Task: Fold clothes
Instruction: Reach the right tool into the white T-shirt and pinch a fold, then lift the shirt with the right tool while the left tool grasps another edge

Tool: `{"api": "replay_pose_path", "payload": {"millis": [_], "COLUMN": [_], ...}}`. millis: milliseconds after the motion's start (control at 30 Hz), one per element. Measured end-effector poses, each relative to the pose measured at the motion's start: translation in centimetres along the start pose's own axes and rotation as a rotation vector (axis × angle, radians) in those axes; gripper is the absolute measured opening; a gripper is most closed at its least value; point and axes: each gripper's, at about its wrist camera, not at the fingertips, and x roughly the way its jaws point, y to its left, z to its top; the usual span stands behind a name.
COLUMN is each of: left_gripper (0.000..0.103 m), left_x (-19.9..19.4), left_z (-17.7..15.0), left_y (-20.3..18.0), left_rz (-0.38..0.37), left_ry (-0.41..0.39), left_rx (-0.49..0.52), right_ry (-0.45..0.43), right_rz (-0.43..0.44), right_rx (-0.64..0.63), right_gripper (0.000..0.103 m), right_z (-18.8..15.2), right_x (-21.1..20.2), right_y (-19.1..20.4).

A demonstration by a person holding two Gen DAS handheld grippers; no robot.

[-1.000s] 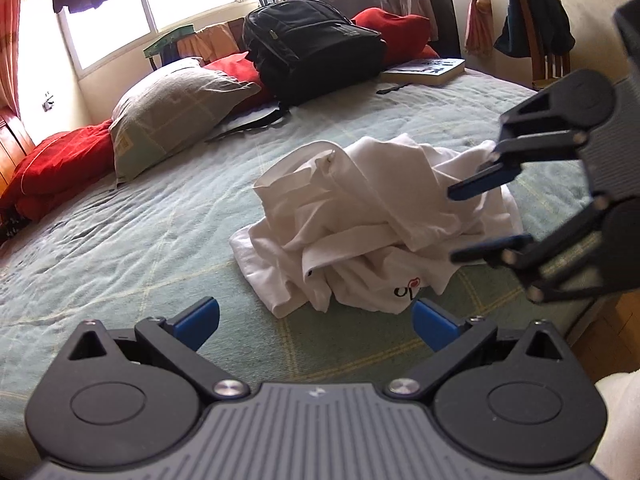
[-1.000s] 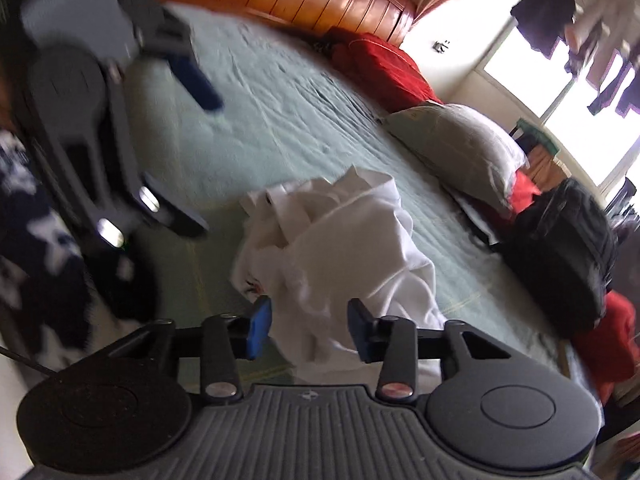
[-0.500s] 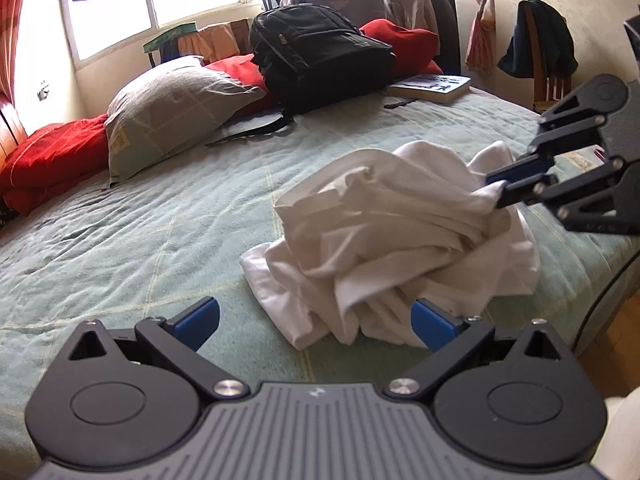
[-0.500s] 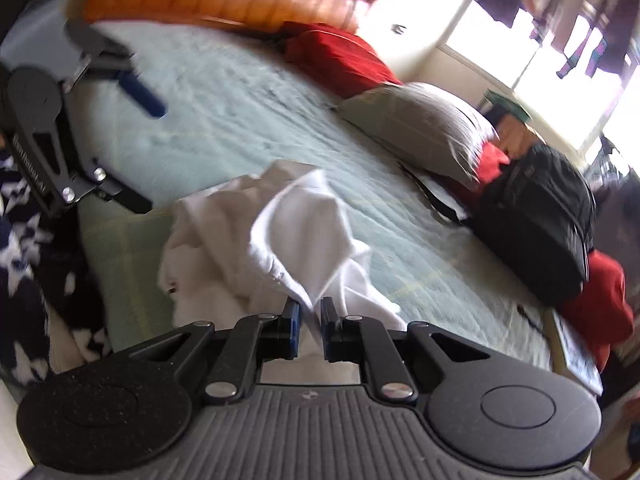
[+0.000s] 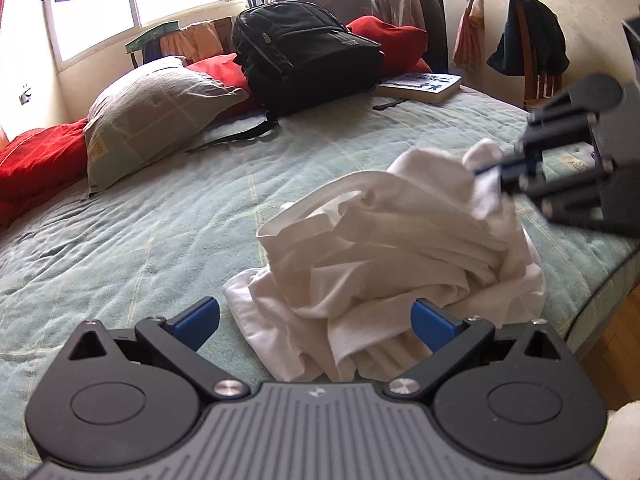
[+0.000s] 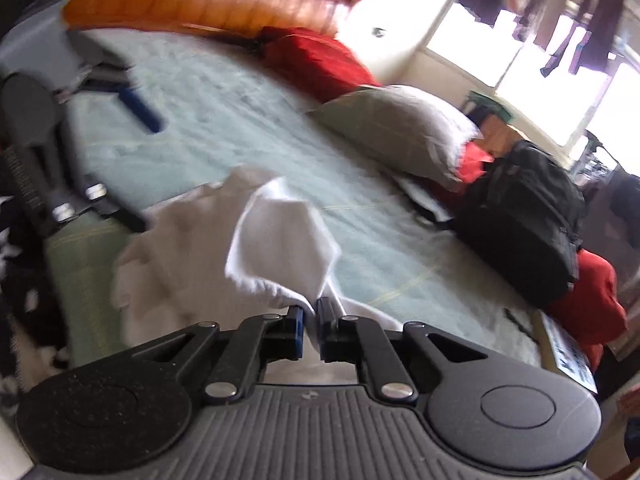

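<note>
We see our left gripper (image 5: pixel 316 322) spread wide before the crumpled white shirt (image 5: pixel 396 256) on the bed (image 5: pixel 160 232); our right gripper (image 5: pixel 490 174) pinches its far edge.

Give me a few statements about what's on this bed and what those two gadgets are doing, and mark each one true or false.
1. The right gripper has its fingers closed on a bit of the white garment. True.
2. The left gripper is also pinching the cloth. False: its fingers are spread wide and hold nothing.
3. The white garment is neatly folded flat. False: it lies in a crumpled heap on the green bedspread.
4. A black backpack sits on the bed beyond the garment. True.
5. The book lies on top of the grey pillow. False: it lies on the bedspread on the other side of the backpack.
</note>
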Motion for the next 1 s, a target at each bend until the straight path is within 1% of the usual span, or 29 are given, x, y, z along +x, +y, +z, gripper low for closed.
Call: {"api": "replay_pose_path", "payload": {"millis": [133,233,400,567,833,933,1000], "left_gripper": [0.101,0.101,0.101,0.101,0.100,0.092,0.087], "left_x": [0.4,0.6,1.1,1.9,3.9,4.8,5.6], "left_z": [0.3,0.6,1.1,1.5,2.2,2.4,2.4], "left_y": [0.2,0.4,0.9,1.6,3.0,3.7,4.8], "left_rz": [-0.004,-0.005,-0.010,-0.028,-0.122,-0.166,-0.229], "left_ry": [-0.002,-0.003,-0.004,0.001,0.025,0.034,0.042], "left_rx": [-0.004,-0.007,-0.021,-0.037,-0.111,-0.150,-0.221], "right_ry": [0.007,0.028,0.079,0.136,0.196,0.198,0.198], "right_rz": [-0.056,-0.093,-0.110,-0.114,-0.049,-0.041,-0.034], "right_rx": [0.044,0.089,0.178,0.210,0.278,0.283,0.289], "right_gripper": [0.009,0.009,0.009,0.009,0.009,0.009,0.009], "right_z": [0.4,0.6,0.1,-0.4,-1.3,-1.5,-1.6], "right_x": [1.2,2.7,5.1,7.5,10.2,10.5,10.4], "right_y": [-3.3,-5.6,-8.9,-10.7,-12.5,-12.4,-12.4]}}
